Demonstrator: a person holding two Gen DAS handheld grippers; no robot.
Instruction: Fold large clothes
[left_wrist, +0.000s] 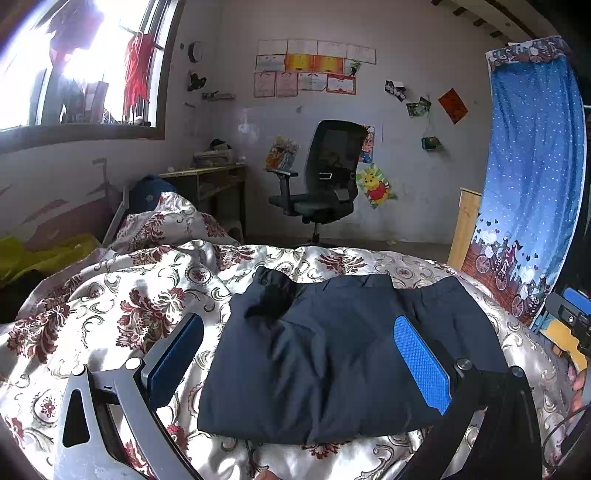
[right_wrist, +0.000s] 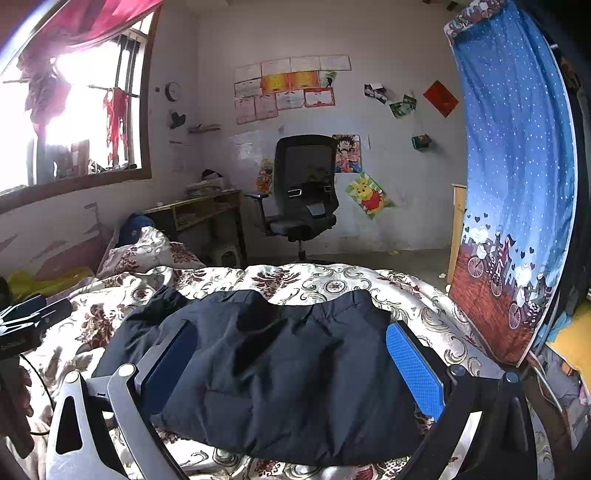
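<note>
Nearest the lens in each wrist view stand the two fingers of a tool, spread wide apart with nothing between the blue textured pads: the left tool has its left pad over the bedcover and its right pad over the garment, while the right tool has both pads over the garment. Just beyond lies the dark navy padded jacket, folded into a rough rectangle and resting flat on the cream satin bedspread with dark red floral print; no finger visibly touches it. The left view shows the jacket's left and near edges whole, with a black patch at its far left corner; the right view shows more wrinkling and a sleeve-like bulge at far left. Each view catches the other tool at its margin: the right one at the far right edge of the left view, the left one at the left edge of the right view. Farther off are a wooden counter under the window, a black mesh office chair, a wall of pinned papers and cartoon posters, and a blue dotted curtain with a bicycle print at right. Only the right view shows the small grey stool by the counter.
</note>
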